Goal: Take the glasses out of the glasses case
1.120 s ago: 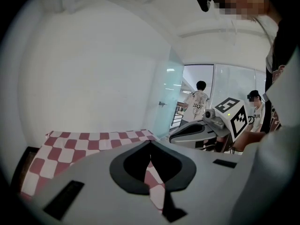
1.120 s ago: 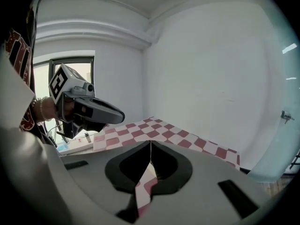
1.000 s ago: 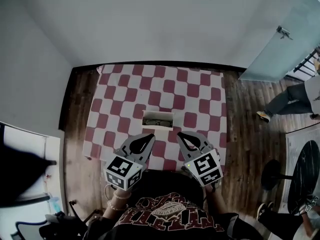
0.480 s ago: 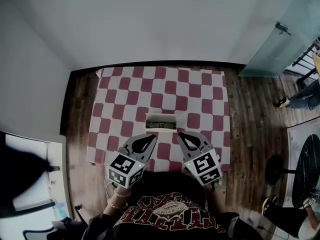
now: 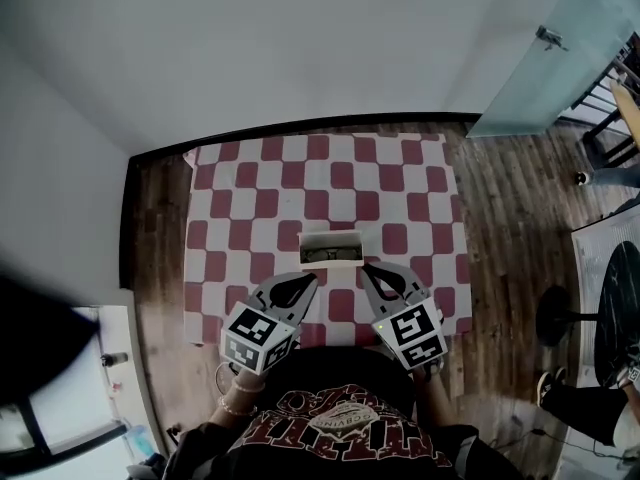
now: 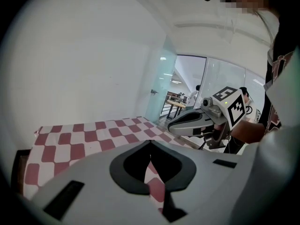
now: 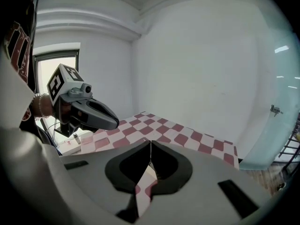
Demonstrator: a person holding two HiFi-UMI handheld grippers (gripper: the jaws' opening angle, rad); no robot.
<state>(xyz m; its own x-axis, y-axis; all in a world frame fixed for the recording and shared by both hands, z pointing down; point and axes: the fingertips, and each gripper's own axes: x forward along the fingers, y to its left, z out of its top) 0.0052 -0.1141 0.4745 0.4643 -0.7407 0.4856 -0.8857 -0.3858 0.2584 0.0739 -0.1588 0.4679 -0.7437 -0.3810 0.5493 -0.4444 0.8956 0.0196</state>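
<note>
Left gripper [image 5: 304, 281]: fingers [image 6: 136, 165] closed tip to tip, nothing between them. Right gripper [image 5: 368, 269]: fingers [image 7: 164, 165] likewise pressed together, empty.

I hold both over the near edge of the desk [image 5: 455, 320], tips pointing toward the far edge and slightly toward each other.

Case [image 5: 331, 249] lies open on the checked cloth [image 5: 250, 208], midway between the left and right edges of the desk and closer to the near edge, with its long side parallel to that edge. Something dark shows inside it, too small to identify as glasses.

My left tips sit just beside the case's near-left corner, my right tips just beside its near-right corner. I cannot tell whether either touches it.
</note>
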